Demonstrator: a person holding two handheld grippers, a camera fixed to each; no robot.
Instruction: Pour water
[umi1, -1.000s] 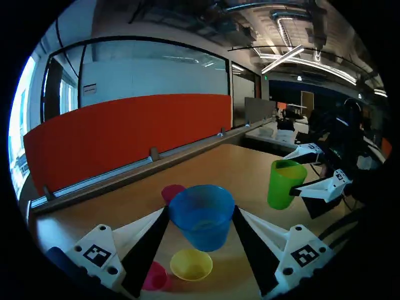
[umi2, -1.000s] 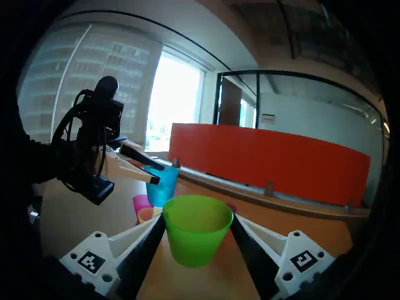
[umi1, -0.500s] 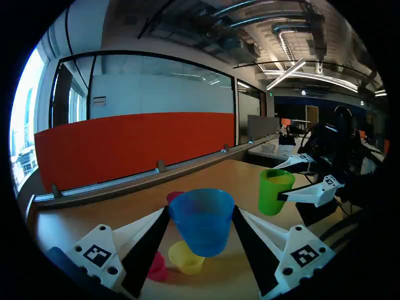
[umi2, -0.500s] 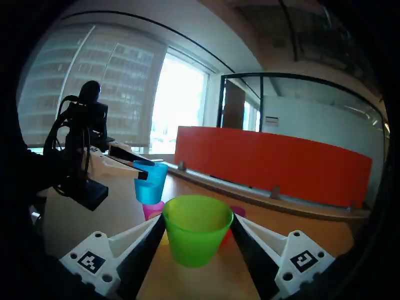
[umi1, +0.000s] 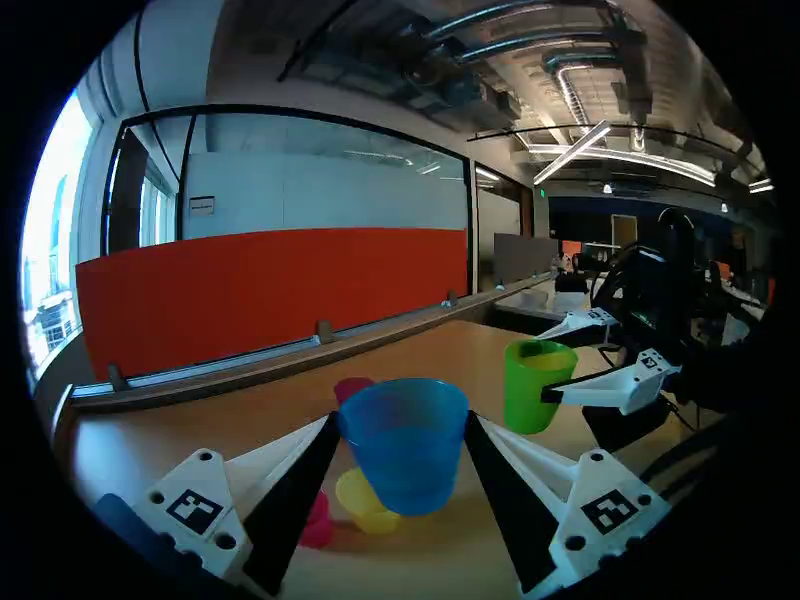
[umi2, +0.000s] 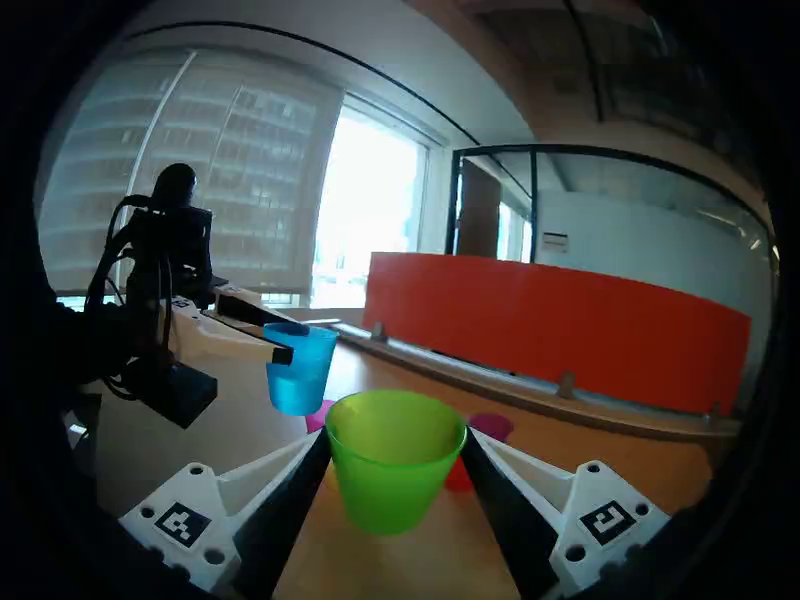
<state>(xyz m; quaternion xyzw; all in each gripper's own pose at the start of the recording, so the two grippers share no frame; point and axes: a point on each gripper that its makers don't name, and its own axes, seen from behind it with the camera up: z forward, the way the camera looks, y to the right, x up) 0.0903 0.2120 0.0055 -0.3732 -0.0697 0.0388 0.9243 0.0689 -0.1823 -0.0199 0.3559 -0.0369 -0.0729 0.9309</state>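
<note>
In the left gripper view my left gripper (umi1: 400, 445) is shut on a blue cup (umi1: 405, 440), upright and lifted above the wooden table (umi1: 480, 345). To its right the green cup (umi1: 535, 385) hangs in the right gripper's white fingers (umi1: 610, 385). In the right gripper view my right gripper (umi2: 395, 460) is shut on the green cup (umi2: 393, 460), also upright. The blue cup (umi2: 298, 368) is held at the left by the left gripper (umi2: 255, 340). I cannot see water in either cup.
Small cups stand on the table below: a yellow one (umi1: 362, 500), a pink one (umi1: 318, 520), a magenta one (umi1: 352, 388), and a red one (umi2: 458, 476). An orange partition (umi1: 270, 290) runs along the table's far edge. Bright windows (umi2: 365, 230) are behind the left gripper.
Both cups have risen a little above the table. The green cup has drifted closer to the blue cup. The small cups sit lower under the blue cup than before.
</note>
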